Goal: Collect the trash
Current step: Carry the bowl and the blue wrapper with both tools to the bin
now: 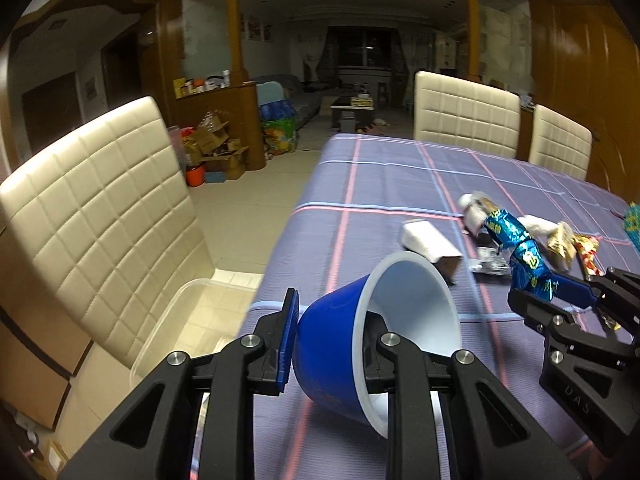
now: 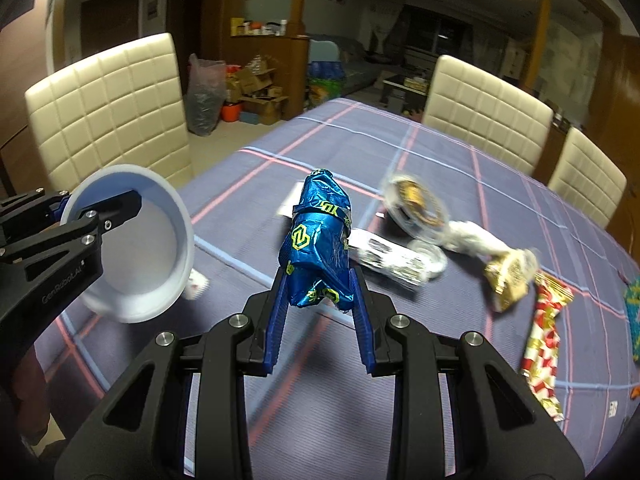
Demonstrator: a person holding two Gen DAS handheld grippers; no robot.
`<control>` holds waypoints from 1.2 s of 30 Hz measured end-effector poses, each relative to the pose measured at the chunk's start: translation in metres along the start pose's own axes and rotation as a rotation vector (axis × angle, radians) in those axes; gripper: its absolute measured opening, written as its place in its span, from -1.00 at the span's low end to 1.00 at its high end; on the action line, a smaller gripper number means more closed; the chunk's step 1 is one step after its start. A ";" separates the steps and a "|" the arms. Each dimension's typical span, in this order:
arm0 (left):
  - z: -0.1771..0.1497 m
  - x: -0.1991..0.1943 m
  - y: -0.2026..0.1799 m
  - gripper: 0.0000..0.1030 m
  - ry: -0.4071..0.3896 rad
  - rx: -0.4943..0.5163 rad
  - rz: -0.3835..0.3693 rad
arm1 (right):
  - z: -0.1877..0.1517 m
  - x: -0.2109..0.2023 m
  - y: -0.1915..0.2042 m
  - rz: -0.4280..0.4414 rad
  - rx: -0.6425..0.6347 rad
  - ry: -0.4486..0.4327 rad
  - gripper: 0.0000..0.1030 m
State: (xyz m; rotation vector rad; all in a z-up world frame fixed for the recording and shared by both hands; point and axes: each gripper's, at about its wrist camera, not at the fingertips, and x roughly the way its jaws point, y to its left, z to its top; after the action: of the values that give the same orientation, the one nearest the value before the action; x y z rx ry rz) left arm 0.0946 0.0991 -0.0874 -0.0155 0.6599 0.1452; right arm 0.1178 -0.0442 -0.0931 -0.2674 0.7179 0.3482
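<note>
Gripper (image 1: 332,340) (cup-laden) over plaid tablecloth (image 1: 380,184)

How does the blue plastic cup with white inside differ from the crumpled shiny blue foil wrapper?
The blue plastic cup is rigid and round; the blue foil wrapper is crumpled and printed. The left gripper pinches the cup's wall; the right gripper clamps the wrapper's end. Both are held above the table.

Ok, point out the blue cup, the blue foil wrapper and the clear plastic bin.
blue cup (image 1: 332,344): left wrist view, outer blue wall.
blue foil wrapper (image 2: 316,240): right wrist view, crumpled middle.
clear plastic bin (image 1: 160,332): left wrist view, near rim.
</note>
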 end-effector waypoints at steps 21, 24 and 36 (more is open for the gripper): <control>-0.010 0.002 0.085 -0.56 0.000 -0.104 0.137 | 0.033 0.021 0.089 0.090 -0.133 -0.025 -0.38; -0.010 0.003 0.095 -0.56 0.003 -0.119 0.148 | 0.035 0.022 0.099 0.099 -0.145 -0.028 -0.38; -0.014 0.010 0.116 -0.56 0.014 -0.152 0.189 | 0.047 0.034 0.125 0.121 -0.165 -0.017 -0.38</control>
State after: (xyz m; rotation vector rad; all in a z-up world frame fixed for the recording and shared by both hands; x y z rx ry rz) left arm 0.0775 0.2145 -0.1007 -0.1008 0.6629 0.3778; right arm 0.1198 0.0938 -0.0969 -0.3771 0.6909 0.5257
